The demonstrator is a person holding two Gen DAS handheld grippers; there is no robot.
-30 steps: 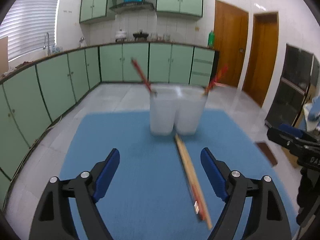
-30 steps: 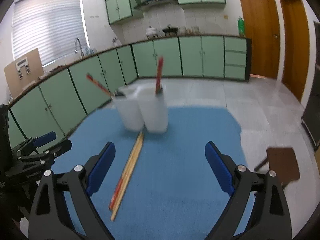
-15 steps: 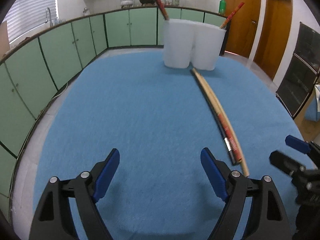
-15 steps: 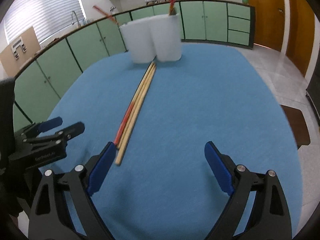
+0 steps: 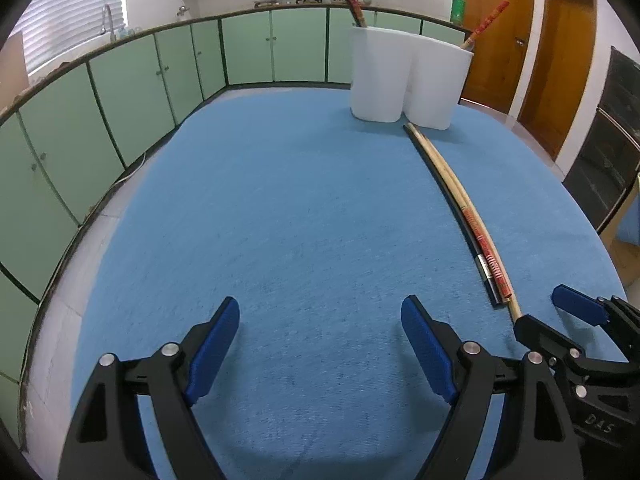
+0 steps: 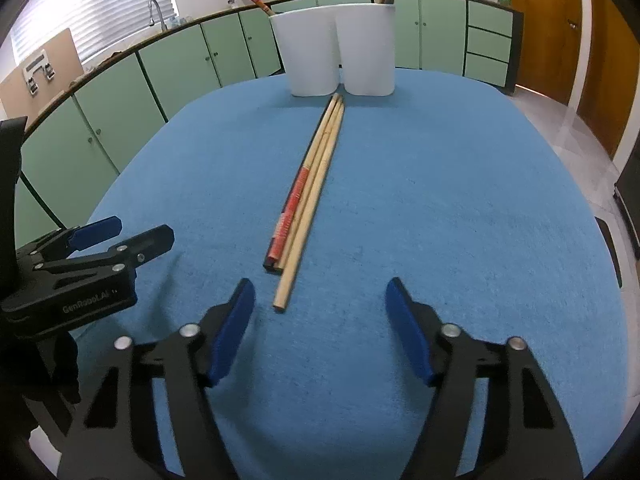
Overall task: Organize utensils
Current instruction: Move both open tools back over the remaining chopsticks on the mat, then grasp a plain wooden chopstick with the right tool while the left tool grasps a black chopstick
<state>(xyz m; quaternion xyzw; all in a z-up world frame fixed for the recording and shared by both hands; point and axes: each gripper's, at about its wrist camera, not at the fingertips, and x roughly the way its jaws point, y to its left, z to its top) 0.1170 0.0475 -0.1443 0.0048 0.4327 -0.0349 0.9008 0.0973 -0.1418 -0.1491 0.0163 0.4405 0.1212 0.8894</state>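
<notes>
Two grippers, left gripper (image 5: 320, 344) and right gripper (image 6: 320, 320), we hold spread wide and empty above the blue cloth (image 6: 460, 208); bundled chopsticks (image 6: 310, 196) lie before the white holder (image 6: 336, 50).

Left gripper (image 5: 320, 344): black plastic frame with cut-out arms, blue pads on the fingers (image 5: 216, 344), round silver screws at the joints. Right gripper (image 6: 320, 328): same black frame, blue pads, silver screws. Seen from the side, the left one carries white "GenRoboLAI" lettering on its black body; the right one shows raised letters reading roughly "DAS".
</notes>
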